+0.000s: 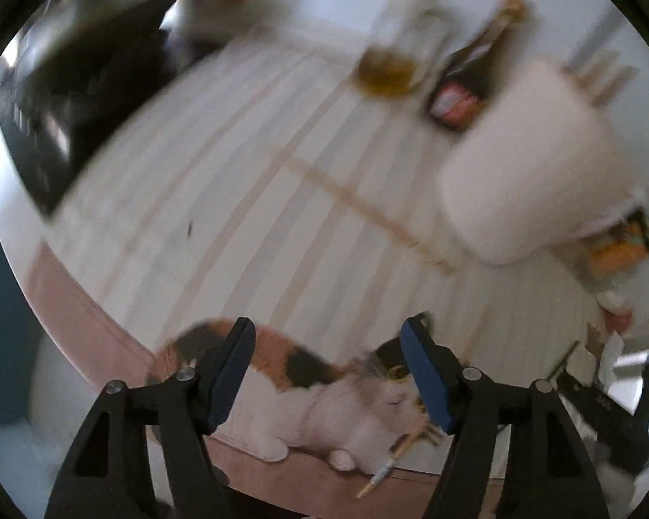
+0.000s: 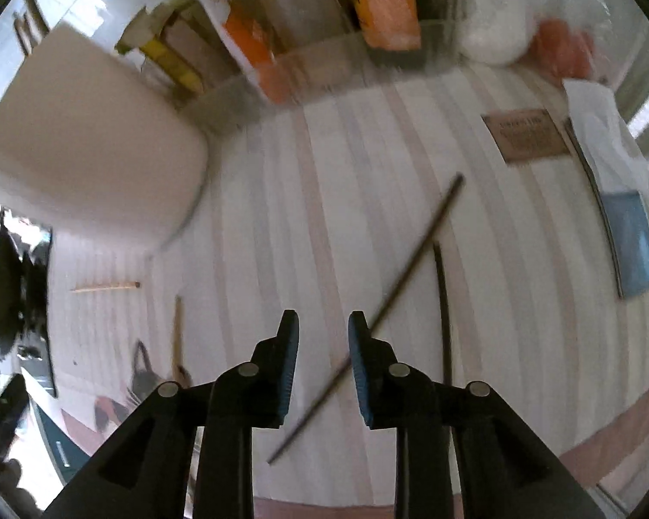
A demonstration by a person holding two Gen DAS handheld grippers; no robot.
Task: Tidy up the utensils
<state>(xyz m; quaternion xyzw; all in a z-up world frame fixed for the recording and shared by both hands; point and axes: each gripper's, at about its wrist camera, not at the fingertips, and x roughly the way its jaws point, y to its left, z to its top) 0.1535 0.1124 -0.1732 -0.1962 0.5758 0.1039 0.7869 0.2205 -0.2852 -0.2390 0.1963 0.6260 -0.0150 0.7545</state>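
Note:
In the left wrist view a light wooden chopstick (image 1: 367, 203) lies on the striped tablecloth, running toward a white utensil holder (image 1: 536, 164) at the right. My left gripper (image 1: 329, 372) is open and empty, above a calico cat (image 1: 316, 393) at the table's near edge. Under the cat's head lie more chopsticks (image 1: 393, 454). In the right wrist view my right gripper (image 2: 323, 363) is open and empty above a dark chopstick (image 2: 393, 298); a second dark chopstick (image 2: 443, 311) lies right of it. Two light chopsticks (image 2: 106, 287) lie at the left. The white holder (image 2: 91, 142) stands upper left.
Bottles (image 1: 476, 65) and a jar (image 1: 393, 56) stand behind the holder. A black stovetop (image 1: 78, 86) is at the far left. In the right wrist view a clear bin with boxes (image 2: 324, 43), a brown card (image 2: 525, 136) and a blue pad (image 2: 631, 242) sit on the table.

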